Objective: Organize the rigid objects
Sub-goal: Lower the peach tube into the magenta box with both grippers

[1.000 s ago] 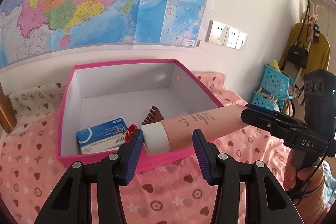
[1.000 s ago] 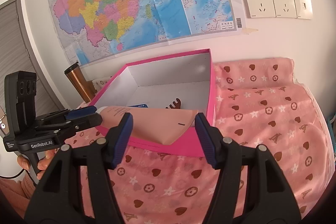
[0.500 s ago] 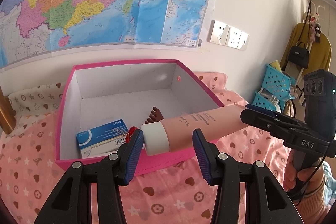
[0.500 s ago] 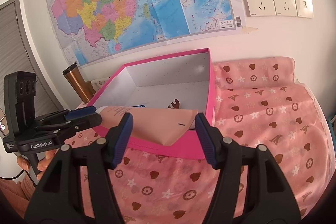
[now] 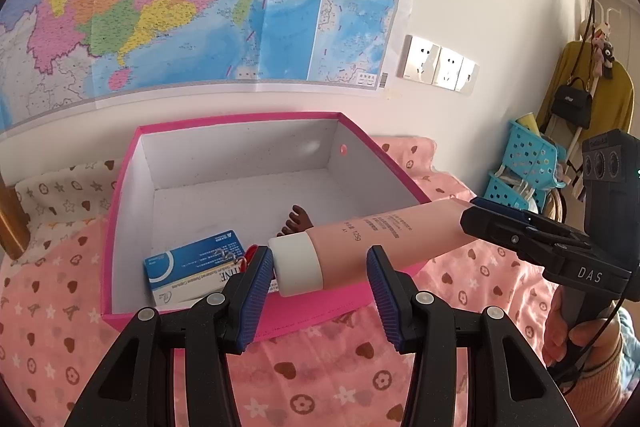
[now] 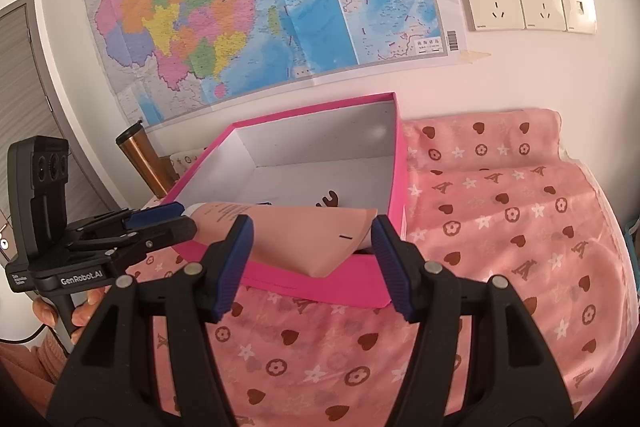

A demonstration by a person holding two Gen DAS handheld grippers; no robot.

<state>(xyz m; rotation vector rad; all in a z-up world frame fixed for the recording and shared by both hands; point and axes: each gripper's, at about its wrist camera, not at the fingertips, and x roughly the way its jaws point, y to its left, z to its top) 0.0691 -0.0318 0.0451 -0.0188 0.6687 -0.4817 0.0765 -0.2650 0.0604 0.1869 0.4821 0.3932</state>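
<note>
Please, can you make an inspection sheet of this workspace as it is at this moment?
Surface: pink patterned cloth, wrinkled.
Job's things: pink tube held in the air across the front rim of the open pink box. A blue-and-white carton and a small brown item lie inside.
Clutter: copper flask behind the box.
Grippers: right claw grips the tube's flat end. Left claw is around the white cap, contact unclear.
Cables: black cable at the right handle.
Surroundings: wall map, sockets, blue baskets.
</note>
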